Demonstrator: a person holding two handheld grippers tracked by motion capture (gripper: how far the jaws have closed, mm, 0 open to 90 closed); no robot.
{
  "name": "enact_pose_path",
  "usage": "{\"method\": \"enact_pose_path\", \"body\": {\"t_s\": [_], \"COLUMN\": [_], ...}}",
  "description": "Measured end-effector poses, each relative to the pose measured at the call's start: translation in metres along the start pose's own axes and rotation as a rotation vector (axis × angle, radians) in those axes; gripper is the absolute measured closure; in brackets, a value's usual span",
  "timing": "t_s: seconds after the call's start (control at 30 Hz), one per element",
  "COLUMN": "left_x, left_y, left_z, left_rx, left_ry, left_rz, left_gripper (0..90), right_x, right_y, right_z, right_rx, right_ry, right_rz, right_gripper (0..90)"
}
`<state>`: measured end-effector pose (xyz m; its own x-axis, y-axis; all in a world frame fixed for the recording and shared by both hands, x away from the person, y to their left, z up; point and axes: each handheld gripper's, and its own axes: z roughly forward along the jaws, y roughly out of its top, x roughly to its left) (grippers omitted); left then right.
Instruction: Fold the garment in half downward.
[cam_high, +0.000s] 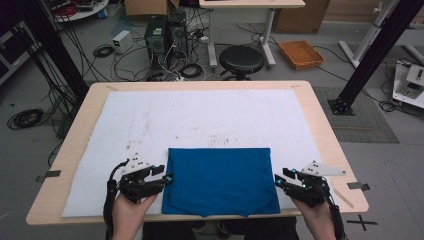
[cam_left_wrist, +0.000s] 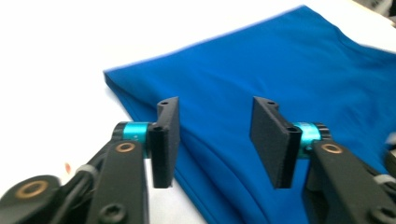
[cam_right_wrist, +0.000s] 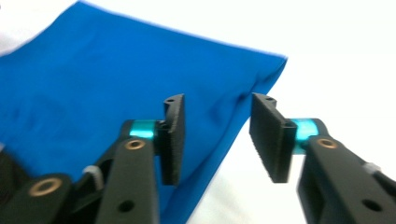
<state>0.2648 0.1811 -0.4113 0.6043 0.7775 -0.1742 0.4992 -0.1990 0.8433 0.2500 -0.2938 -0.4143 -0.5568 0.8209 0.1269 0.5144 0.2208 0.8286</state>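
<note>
A folded blue cloth (cam_high: 220, 180) lies flat on the white mat (cam_high: 200, 120) near the table's front edge. My left gripper (cam_high: 167, 177) sits at the cloth's left edge, held by a hand, with its jaws apart. In the left gripper view the left gripper (cam_left_wrist: 217, 137) is open above the cloth (cam_left_wrist: 261, 79), nothing pinched. My right gripper (cam_high: 278, 181) sits at the cloth's right edge. In the right gripper view the right gripper (cam_right_wrist: 217, 135) stands open over the cloth's side edge (cam_right_wrist: 116, 88), pads clear of the fabric.
The wooden table (cam_high: 320, 115) carries the mat. Behind it on the floor stand a black stool (cam_high: 241, 59), computer towers (cam_high: 165, 35), loose cables and an orange tray (cam_high: 301, 53). Black frame posts (cam_high: 372, 55) rise at both sides.
</note>
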Motion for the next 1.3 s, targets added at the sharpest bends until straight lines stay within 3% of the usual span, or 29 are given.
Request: {"method": "enact_pose_path", "body": {"t_s": [0.2,0.27,0.33,0.43,0.53,0.77,0.9,1.0,1.1,1.17,1.3], "left_x": [0.025,0.031,0.038,0.047,0.053,0.060,0.057,0.056,0.054,0.053,0.052], "left_y": [0.013,0.015,0.018,0.021,0.020,0.018,0.017,0.015,0.013,0.012,0.013], "left_z": [0.029,0.037,0.045,0.056,0.065,0.075,0.078,0.083,0.082,0.082,0.081], "left_rx": [-0.034,-0.054,-0.044,-0.025,-0.019,0.038,0.073,0.105,0.099,0.090,0.073], "left_ry": [0.006,0.038,0.086,0.118,0.127,0.145,0.132,0.116,0.122,0.127,0.134], "left_rz": [-0.051,-0.052,-0.047,-0.060,-0.083,-0.111,-0.096,-0.109,-0.100,-0.097,-0.094], "left_gripper": [43.6,43.8,44.3,46.7,50.1,51.8,60.7,70.0,83.3,86.2,87.3], "right_x": [-0.021,-0.026,-0.030,-0.037,-0.044,-0.049,-0.049,-0.046,-0.043,-0.041,-0.042], "right_y": [0.022,0.028,0.033,0.036,0.037,0.037,0.035,0.034,0.032,0.032,0.033], "right_z": [0.027,0.038,0.050,0.067,0.081,0.095,0.100,0.104,0.105,0.105,0.104], "right_rx": [-0.033,-0.031,-0.016,0.013,0.037,0.063,0.093,0.121,0.127,0.127,0.120], "right_ry": [-0.067,-0.077,-0.083,-0.101,-0.112,-0.160,-0.147,-0.135,-0.131,-0.122,-0.121], "right_rz": [0.044,0.066,0.084,0.104,0.138,0.153,0.144,0.125,0.100,0.080,0.059], "right_gripper": [49.3,48.8,48.1,48.2,49.0,54.2,56.2,63.7,73.2,80.5,84.6]}}
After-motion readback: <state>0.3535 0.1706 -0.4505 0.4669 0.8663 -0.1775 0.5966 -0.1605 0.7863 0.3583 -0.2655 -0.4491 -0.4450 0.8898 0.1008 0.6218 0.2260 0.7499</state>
